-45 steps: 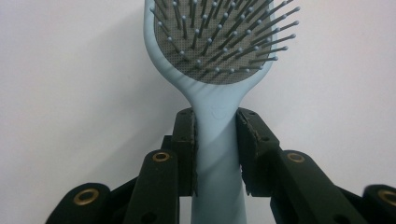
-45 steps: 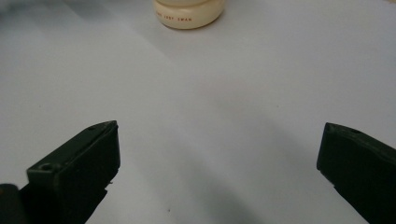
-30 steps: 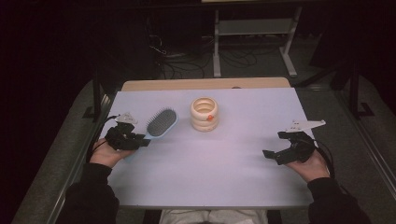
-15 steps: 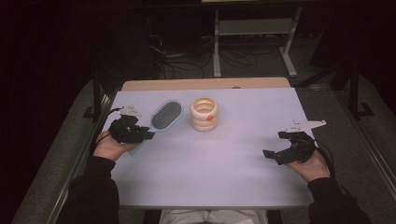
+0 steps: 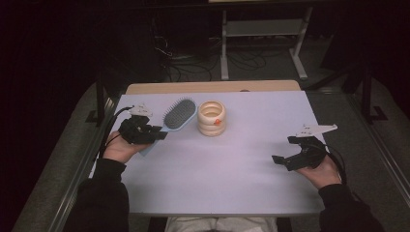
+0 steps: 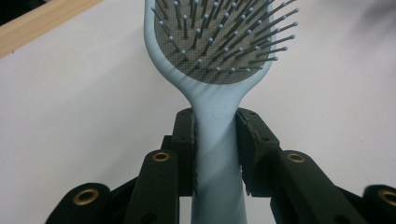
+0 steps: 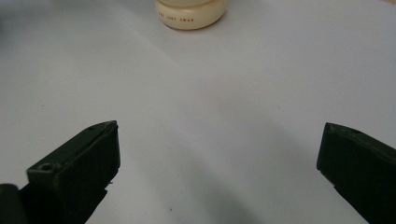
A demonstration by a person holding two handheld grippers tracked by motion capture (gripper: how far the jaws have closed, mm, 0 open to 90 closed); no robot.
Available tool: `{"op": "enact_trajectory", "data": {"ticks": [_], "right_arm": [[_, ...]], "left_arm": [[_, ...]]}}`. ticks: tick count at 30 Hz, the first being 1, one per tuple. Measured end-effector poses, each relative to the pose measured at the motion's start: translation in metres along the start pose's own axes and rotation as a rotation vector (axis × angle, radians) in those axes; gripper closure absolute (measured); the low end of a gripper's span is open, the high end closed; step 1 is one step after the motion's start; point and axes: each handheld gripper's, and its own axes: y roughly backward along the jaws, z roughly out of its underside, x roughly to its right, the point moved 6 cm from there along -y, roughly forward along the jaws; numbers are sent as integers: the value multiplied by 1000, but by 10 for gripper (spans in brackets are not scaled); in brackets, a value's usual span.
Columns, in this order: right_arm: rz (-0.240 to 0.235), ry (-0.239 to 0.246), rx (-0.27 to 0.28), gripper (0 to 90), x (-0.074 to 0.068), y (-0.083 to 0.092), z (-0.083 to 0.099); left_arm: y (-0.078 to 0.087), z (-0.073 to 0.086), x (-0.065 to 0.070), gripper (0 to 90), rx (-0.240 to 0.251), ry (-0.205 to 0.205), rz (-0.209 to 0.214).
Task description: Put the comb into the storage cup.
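Left gripper: at about 9 o'clock on the counter in the high view, held in the person's left hand; a cable trails off its back toward the counter's left edge.
Left fingers: closed on the handle of the hairbrush, one pad pressed to each side of it just below where the handle widens into the head.
Hairbrush: light blue with a grey bristle pad; in the high view its head points toward 1 o'clock from the left gripper, bristles facing up; in the left gripper view the head rises toward 12 o'clock above the fingers, over the pale counter surface.
Ringed pot: cream-coloured, with stacked rounded rings and an orange mark on its side; it stands upright near 12 o'clock on the counter, just beside the brush head at its 3 o'clock, apart from it.
Right gripper: at about 3 o'clock on the counter, held in the person's right hand, well apart from the pot and brush.
Right fingers: spread wide with nothing but bare counter between them; the ringed pot's base shows at 12 o'clock, far ahead of them.
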Motion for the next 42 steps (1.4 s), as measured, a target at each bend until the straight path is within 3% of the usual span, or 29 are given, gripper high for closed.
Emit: {"op": "enact_trajectory", "data": {"ticks": [17,31,42], "right_arm": [[-27,2,30,0,-4,3,-8],[-61,59,46,0,-9,1,-48],[-100,51,83,0,-9,-4,-86]], "left_arm": [[-1,-29,14,700,64,-37,-1],[-4,-42,20,700,93,-48,-18],[-8,-49,28,700,125,-68,-23]]}}
